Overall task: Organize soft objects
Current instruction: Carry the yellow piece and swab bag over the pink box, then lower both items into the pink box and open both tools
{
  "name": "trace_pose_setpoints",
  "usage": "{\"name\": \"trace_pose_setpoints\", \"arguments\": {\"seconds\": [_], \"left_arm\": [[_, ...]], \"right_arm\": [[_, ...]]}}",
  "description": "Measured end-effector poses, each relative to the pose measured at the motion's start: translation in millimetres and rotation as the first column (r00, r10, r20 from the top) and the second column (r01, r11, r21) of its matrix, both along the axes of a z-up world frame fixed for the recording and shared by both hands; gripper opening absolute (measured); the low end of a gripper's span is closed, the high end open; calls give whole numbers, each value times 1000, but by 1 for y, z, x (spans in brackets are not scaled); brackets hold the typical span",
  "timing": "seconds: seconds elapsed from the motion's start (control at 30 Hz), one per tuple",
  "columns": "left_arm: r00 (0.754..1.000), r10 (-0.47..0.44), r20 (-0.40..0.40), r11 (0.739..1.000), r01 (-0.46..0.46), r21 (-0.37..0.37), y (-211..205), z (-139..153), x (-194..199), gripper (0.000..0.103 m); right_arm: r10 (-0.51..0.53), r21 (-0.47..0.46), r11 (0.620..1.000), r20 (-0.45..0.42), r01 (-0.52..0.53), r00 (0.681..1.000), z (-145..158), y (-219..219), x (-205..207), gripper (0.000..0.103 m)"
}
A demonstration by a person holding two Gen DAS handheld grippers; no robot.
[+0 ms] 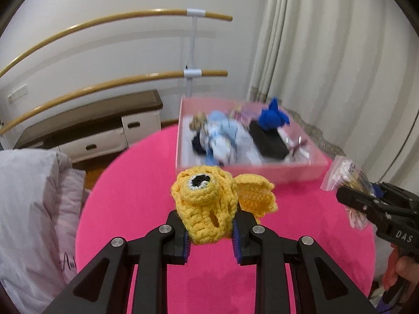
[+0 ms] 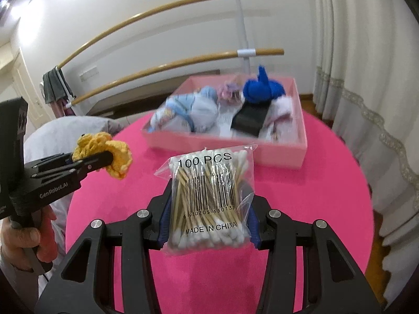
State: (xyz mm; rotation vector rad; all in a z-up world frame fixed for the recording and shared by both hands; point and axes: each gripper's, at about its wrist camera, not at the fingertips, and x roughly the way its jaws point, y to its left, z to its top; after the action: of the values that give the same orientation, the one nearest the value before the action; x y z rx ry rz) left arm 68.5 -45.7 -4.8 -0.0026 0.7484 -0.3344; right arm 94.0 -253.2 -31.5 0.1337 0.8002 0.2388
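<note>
My left gripper is shut on a yellow crocheted toy with a black eye, held above the pink round table; it also shows in the right wrist view. My right gripper is shut on a clear bag of cotton swabs, marked "100 PCS", held above the table; the bag also shows in the left wrist view. A pink box at the table's far side holds a blue knitted toy, light blue cloth and a black item.
A white garment or bedding lies left of the table. A wooden double rail and a low cabinet stand behind. Curtains hang at the right. The box also shows in the right wrist view.
</note>
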Motion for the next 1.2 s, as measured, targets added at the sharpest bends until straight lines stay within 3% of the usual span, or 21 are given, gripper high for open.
{"name": "trace_pose_setpoints", "arguments": {"seconds": [0.27,0.5,0.9,1.2], "left_arm": [[997,-7,71,999,9,-32,1,43,36,22],[998,-16,58,999,18,-32,-12,54,98,22],[999,0,-53,999,-2,-35,-41,40,188,22],[993,-10,-119,1000,8,-20,-64,22,239,27]], "right_arm": [[-6,11,1000,60,5,998,45,-15,56,43],[-14,67,998,31,12,999,59,-18,117,43],[-58,133,989,-74,68,996,24,-26,190,43],[-79,172,980,-134,101,988,-8,-36,209,44]]}}
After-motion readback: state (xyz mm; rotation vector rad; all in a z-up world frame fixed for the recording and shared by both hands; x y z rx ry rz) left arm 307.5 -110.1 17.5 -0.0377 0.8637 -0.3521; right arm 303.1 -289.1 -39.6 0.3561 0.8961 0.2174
